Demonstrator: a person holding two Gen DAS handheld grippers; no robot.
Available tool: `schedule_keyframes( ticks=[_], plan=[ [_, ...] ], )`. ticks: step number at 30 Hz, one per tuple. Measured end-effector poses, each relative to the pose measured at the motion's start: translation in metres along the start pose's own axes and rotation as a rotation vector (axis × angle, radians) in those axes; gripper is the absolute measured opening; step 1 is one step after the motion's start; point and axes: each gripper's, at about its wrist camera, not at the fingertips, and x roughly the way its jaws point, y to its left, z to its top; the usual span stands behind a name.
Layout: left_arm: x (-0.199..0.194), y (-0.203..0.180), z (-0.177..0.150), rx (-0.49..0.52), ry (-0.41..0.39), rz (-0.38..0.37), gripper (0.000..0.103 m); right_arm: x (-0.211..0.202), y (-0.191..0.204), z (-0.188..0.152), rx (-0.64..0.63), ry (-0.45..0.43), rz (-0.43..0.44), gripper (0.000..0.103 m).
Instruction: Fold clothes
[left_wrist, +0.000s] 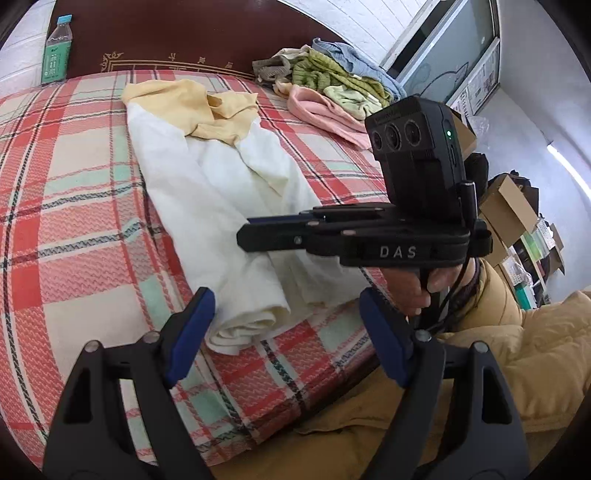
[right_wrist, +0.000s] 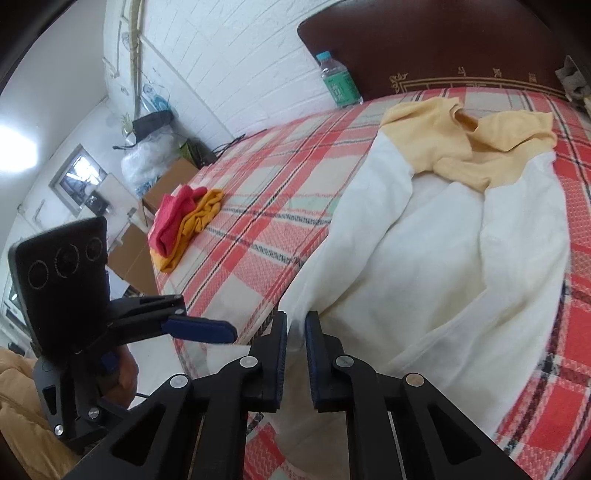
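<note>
A white garment with a yellow top (left_wrist: 207, 177) lies lengthwise on the plaid bed (left_wrist: 66, 229), its sides folded in. It also shows in the right wrist view (right_wrist: 436, 258). My left gripper (left_wrist: 284, 332) is open and empty, just above the garment's near hem. My right gripper (right_wrist: 295, 332) is shut on the white garment's hem at the bed's near edge. In the left wrist view the right gripper (left_wrist: 255, 236) reaches over the cloth from the right. The left gripper (right_wrist: 207, 330) shows at lower left in the right wrist view.
A heap of unfolded clothes (left_wrist: 325, 85) lies at the bed's far right by the dark headboard (left_wrist: 184, 33). A water bottle (left_wrist: 57, 50) stands at the far left. A red and orange folded pile (right_wrist: 184, 225) sits at the bed's left edge. Boxes (left_wrist: 509, 206) stand on the floor.
</note>
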Motion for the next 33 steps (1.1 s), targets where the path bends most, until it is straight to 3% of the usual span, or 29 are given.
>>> schedule_keyframes(
  ticks=[6, 7, 10, 13, 16, 19, 27, 29, 31, 33],
  plan=[
    [0.006, 0.002, -0.005, -0.033, 0.026, -0.068, 0.081, -0.012, -0.017, -0.001, 0.034, 0.013, -0.078, 0.014],
    [0.007, 0.003, -0.006, -0.039, 0.03, -0.08, 0.081, -0.013, -0.014, -0.003, 0.031, 0.02, -0.059, 0.019],
    [0.009, 0.004, -0.008, -0.055, 0.043, -0.114, 0.081, -0.015, 0.001, -0.007, 0.014, 0.017, 0.015, 0.051],
    [0.012, 0.005, -0.01, -0.072, 0.056, -0.148, 0.081, -0.005, 0.02, -0.009, -0.041, 0.043, 0.043, 0.049],
    [0.01, 0.008, -0.011, -0.085, 0.054, -0.146, 0.081, 0.013, 0.025, -0.013, -0.073, 0.1, -0.004, 0.014],
    [0.007, 0.01, -0.012, -0.095, 0.045, -0.129, 0.081, 0.019, 0.019, -0.017, -0.075, 0.117, -0.062, 0.009],
    [-0.002, 0.018, -0.013, -0.124, 0.021, -0.083, 0.082, -0.009, 0.007, -0.024, -0.044, 0.053, -0.076, 0.009],
    [-0.005, 0.019, -0.013, -0.131, 0.015, -0.071, 0.082, -0.022, 0.006, -0.027, -0.039, 0.031, -0.054, 0.014],
    [-0.007, 0.021, -0.014, -0.138, 0.01, -0.06, 0.082, -0.039, 0.004, -0.032, -0.022, -0.016, -0.052, 0.029],
    [-0.002, 0.024, -0.015, -0.146, 0.023, -0.057, 0.082, -0.054, -0.004, -0.039, 0.018, -0.048, -0.072, 0.035]
  ],
)
